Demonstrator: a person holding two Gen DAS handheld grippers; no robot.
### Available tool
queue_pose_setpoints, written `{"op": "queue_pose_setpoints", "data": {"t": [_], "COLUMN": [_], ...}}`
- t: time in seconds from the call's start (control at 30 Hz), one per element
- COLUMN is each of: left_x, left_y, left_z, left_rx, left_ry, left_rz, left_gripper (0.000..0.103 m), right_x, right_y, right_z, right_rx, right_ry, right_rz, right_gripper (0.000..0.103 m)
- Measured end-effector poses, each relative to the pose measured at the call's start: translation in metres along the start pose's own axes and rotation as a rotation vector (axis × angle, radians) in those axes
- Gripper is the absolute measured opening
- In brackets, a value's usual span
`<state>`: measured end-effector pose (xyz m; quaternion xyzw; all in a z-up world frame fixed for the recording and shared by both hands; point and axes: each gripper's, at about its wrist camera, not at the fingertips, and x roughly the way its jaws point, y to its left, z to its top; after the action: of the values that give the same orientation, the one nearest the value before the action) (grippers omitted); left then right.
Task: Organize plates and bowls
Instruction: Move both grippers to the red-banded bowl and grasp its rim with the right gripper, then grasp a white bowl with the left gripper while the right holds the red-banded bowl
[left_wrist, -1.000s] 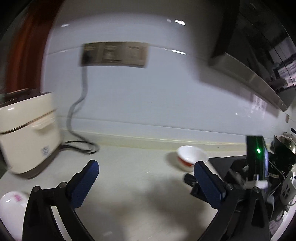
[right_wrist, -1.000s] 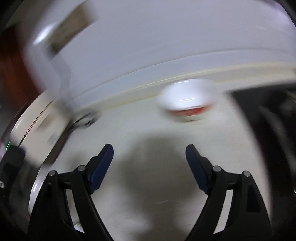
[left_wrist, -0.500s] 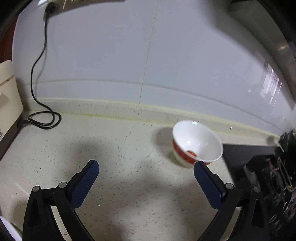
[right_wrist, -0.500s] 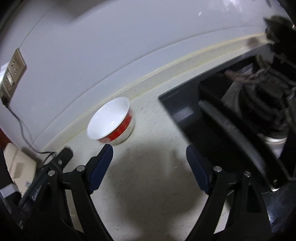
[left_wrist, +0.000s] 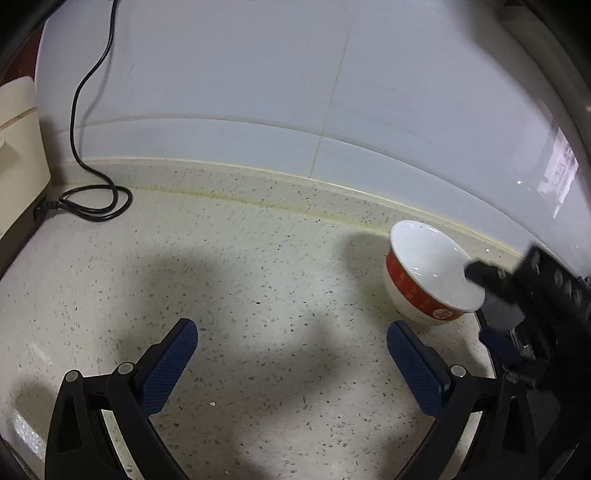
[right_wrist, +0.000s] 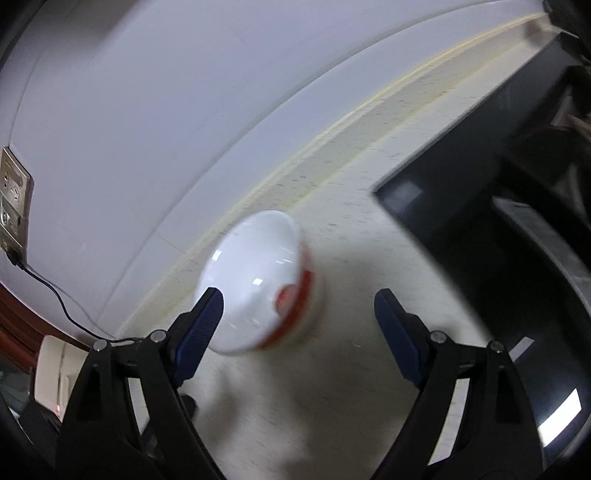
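A white bowl with a red band (left_wrist: 428, 273) stands on the speckled counter near the back wall, and it also shows blurred in the right wrist view (right_wrist: 262, 280). My left gripper (left_wrist: 291, 350) is open and empty, with the bowl ahead of its right finger. My right gripper (right_wrist: 295, 317) is open and empty, low over the counter, with the bowl just ahead of and partly between its fingers, nearer the left one. The right gripper's body shows in the left wrist view (left_wrist: 517, 295), reaching over the bowl's right rim.
A cream appliance (left_wrist: 18, 155) stands at the far left with a black cable (left_wrist: 92, 199) coiled beside it. A black stove top (right_wrist: 498, 206) lies right of the bowl. A wall socket (right_wrist: 13, 199) sits on the white wall.
My right gripper has moved in toward the bowl, which now lies close between its fingers. My left gripper has shifted slightly, so the bowl sits further right in its view.
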<state>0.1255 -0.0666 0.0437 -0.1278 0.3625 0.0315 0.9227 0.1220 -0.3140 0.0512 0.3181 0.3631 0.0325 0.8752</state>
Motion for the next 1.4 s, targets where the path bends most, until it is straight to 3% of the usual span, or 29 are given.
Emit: {"op": "queue_pose_setpoints", "data": {"t": [0.17, 0.3, 0.4, 0.6, 0.8, 0.93, 1.0, 1.1, 1.27, 1.33, 1.4], "left_x": [-0.003, -0.008, -0.012, -0.01, -0.012, -0.007, -0.005, -0.003, 0.008, 0.011, 0.011], "left_y": [0.005, 0.008, 0.009, 0.01, 0.009, 0.009, 0.006, 0.005, 0.014, 0.021, 0.021], "left_z": [0.003, 0.007, 0.008, 0.008, 0.008, 0.006, 0.005, 0.003, 0.004, 0.006, 0.005], "left_rx": [-0.031, -0.048, -0.053, -0.048, -0.06, -0.086, -0.081, -0.085, -0.126, -0.14, -0.141], "left_ry": [0.003, -0.024, -0.041, -0.032, -0.024, 0.052, 0.069, 0.033, 0.005, 0.02, 0.035], "left_rz": [-0.002, 0.003, 0.002, -0.017, -0.082, -0.142, -0.139, -0.133, -0.125, -0.112, -0.126], "left_gripper": [0.103, 0.103, 0.103, 0.103, 0.103, 0.103, 0.103, 0.102, 0.102, 0.102, 0.102], "right_x": [0.014, 0.02, 0.019, 0.011, -0.016, -0.039, -0.05, -0.038, -0.011, -0.006, -0.008], "right_y": [0.02, 0.021, 0.018, 0.015, 0.019, 0.019, 0.02, 0.017, 0.019, 0.019, 0.024], "right_z": [-0.001, -0.006, -0.007, -0.01, -0.022, -0.033, -0.04, -0.041, -0.044, -0.045, -0.048], "right_rx": [-0.054, -0.089, -0.088, -0.108, -0.194, -0.24, -0.249, -0.233, -0.234, -0.24, -0.275], "right_ry": [0.037, 0.074, 0.083, 0.104, 0.143, 0.137, 0.126, 0.116, 0.127, 0.152, 0.181], "right_rz": [-0.092, -0.143, -0.121, -0.086, -0.075, -0.042, -0.026, -0.004, -0.044, -0.028, -0.047], "right_gripper": [0.081, 0.054, 0.04, 0.022, 0.017, 0.017, 0.022, 0.03, 0.049, 0.048, 0.032]}}
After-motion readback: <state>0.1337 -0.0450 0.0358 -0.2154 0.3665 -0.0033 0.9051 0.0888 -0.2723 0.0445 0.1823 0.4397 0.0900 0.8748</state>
